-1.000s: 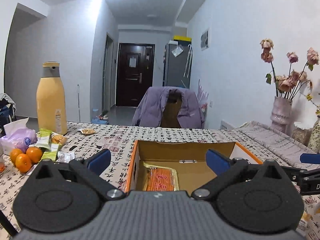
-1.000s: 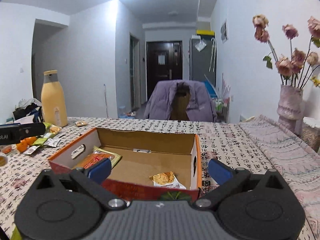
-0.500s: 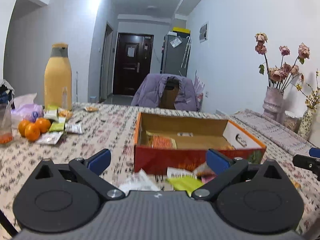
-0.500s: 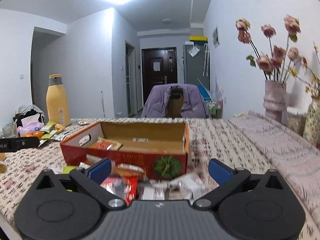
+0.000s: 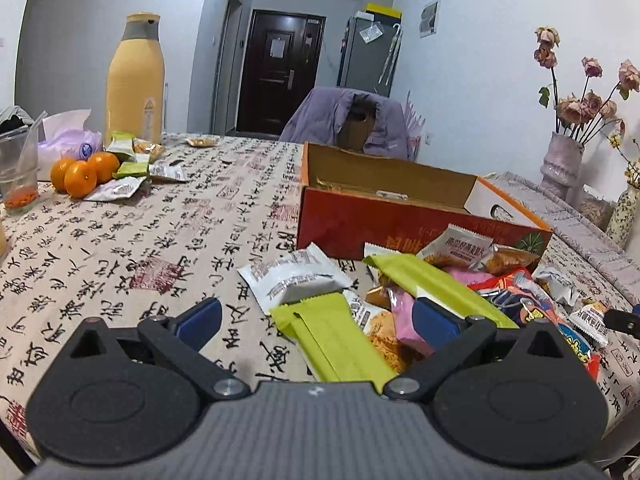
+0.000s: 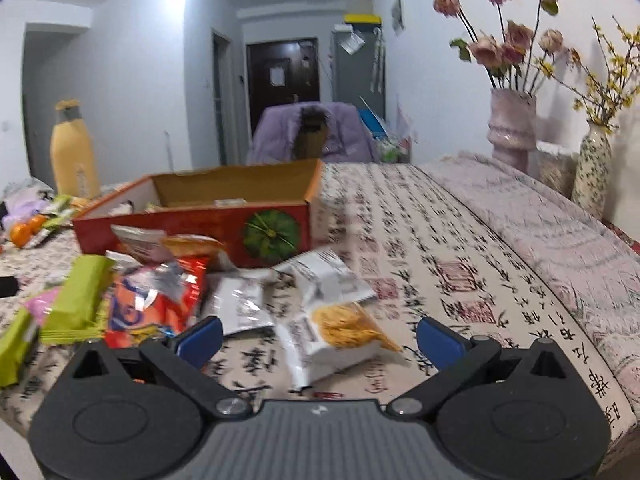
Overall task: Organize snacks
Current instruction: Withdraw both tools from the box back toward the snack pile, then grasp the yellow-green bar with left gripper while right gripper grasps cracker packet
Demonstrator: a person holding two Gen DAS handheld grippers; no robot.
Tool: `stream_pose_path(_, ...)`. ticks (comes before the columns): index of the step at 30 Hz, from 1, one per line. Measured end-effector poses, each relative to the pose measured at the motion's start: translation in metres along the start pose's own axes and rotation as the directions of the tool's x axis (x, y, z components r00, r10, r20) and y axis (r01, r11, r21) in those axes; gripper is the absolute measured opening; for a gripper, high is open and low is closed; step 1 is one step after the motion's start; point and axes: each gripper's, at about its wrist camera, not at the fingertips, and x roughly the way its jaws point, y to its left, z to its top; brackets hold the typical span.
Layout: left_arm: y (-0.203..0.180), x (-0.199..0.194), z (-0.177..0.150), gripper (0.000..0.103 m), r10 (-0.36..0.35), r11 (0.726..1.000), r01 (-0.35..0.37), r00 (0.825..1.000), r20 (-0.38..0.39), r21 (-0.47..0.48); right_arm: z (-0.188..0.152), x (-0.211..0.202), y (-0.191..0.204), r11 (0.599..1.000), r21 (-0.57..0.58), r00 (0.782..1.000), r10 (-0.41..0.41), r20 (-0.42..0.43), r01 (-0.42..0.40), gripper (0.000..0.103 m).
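An open red and orange cardboard box [image 5: 400, 220] [image 6: 192, 220] stands on the patterned tablecloth. A heap of snack packets lies in front of it. My left gripper [image 5: 316, 320] is open low over a green packet [image 5: 336, 340], beside a white packet [image 5: 292, 280]. My right gripper [image 6: 318, 334] is open just above a white packet of yellow snacks [image 6: 340, 336]. A red-orange bag [image 6: 156, 300] and green packets [image 6: 80, 300] lie to its left. The right gripper's tip shows in the left wrist view [image 5: 624, 320].
At the far left stand a yellow bottle [image 5: 134, 80], oranges [image 5: 82, 170], more packets [image 5: 128, 172], a tissue pack [image 5: 68, 140] and a plastic cup [image 5: 18, 172]. Flower vases [image 6: 512, 128] stand at the right. A chair with a purple jacket [image 5: 348, 120] is behind the table.
Both grippers have pulled back from above the box and dropped low toward the heap of packets in front of it. Both stay open.
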Motion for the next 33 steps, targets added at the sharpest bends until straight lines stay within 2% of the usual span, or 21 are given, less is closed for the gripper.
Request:
stream_pose_path(5,-0.009,0.003,-0.002,0.103,-0.013,1.000,0.014,1.000,-0.026,0.021,0.003,0.028,-0.007,1.000,-0.016,0.997,-0.022,-0.072,0.020,0.099)
stream_pose_path(11,-0.012,0.008,-0.004,0.103,-0.024,0.999,0.026,0.998,-0.052,0.025,0.004,0.048,-0.007,0.998,-0.057,0.994,-0.025,-0.109,0.019,0.082)
stream_pose_path(15,-0.015,0.008,-0.003,0.103,-0.024,0.999,0.026,0.998,-0.056,0.027,0.002,0.049,-0.007,0.999,-0.046,0.994,0.007,-0.109,-0.012,0.065)
stream_pose_path(22,-0.016,0.007,-0.001,0.103,-0.022,0.999,0.024,0.998,-0.067,0.031,-0.003,0.039,-0.010,1.000,0.003,0.998,0.020,-0.066,-0.019,0.058)
stream_pose_path(27,-0.016,0.004,-0.002,0.103,-0.028,0.999,0.032,0.996,-0.084,0.040,-0.008,0.019,-0.012,0.996,0.086,1.000,0.006,0.014,-0.007,0.058)
stream_pose_path(33,-0.019,0.000,-0.009,0.103,-0.050,0.996,0.057,0.994,-0.102,0.067,-0.008,0.005,-0.006,0.997,0.083,0.999,-0.004,0.048,0.000,0.059)
